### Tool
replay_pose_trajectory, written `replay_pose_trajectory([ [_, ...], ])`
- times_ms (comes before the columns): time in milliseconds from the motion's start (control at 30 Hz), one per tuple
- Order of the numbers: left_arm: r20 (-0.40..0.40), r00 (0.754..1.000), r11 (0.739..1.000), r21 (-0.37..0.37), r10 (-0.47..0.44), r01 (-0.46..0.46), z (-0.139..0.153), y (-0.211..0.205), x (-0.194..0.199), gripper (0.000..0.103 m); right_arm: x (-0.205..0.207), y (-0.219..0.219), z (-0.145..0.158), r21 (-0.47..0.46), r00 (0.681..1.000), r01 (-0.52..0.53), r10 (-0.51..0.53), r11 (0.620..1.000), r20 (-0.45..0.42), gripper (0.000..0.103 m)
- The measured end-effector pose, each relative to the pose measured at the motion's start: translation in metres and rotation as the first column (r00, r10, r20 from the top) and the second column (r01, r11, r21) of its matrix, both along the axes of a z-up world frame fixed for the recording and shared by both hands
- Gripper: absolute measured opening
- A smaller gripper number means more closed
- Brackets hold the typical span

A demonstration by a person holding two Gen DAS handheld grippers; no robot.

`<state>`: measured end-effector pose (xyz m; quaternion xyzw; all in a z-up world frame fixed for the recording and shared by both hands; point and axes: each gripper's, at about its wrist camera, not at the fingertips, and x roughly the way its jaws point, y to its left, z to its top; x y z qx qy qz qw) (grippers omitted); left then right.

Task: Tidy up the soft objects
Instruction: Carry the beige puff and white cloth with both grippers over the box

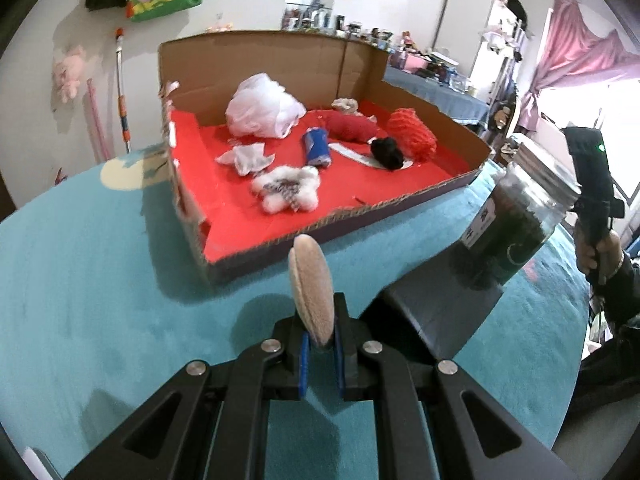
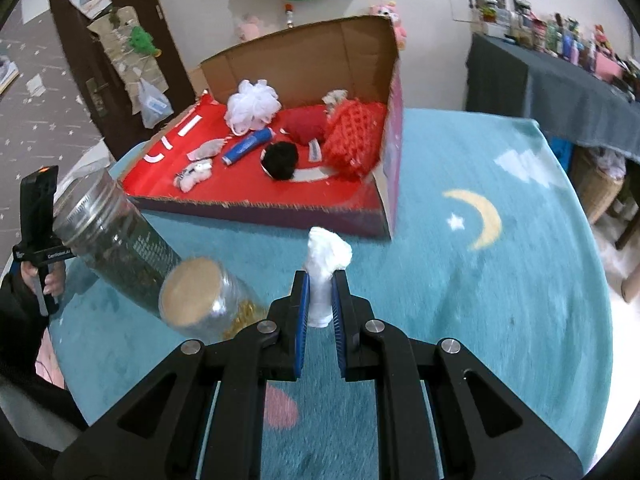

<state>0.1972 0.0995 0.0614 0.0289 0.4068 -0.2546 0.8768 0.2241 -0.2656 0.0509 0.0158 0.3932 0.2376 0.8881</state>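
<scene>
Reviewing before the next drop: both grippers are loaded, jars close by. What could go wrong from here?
1. The left gripper pinches the round beige pad only at its lower edge, so it may slip out.
2. The white wad in the right gripper bulges loosely above the fingers and could snag.
3. The tall glass jar and the cork-lidded jar stand beside the grippers; a swing might tip them.

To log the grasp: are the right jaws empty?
No, the right gripper is shut on a white soft wad that sticks up between its jaws.
</scene>
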Motion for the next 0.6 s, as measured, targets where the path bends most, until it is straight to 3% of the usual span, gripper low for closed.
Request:
replay_pose_trajectory([
  [333,0.044,0.997,0.998,0.024,-0.061,0.060,0.025,-0.008,0.014,0.010,0.018,0.010,0.010,0.049,0.996,-0.093,0.093,0.994,-0.014,0.011],
  [600,0.065,0.987,0.989,0.040,-0.146,0.144,0.040,-0.042,0.035,0.010,0.036,0.032,0.024,0.051,0.986,-0.167,0.168,0.985,-0.014,0.011],
])
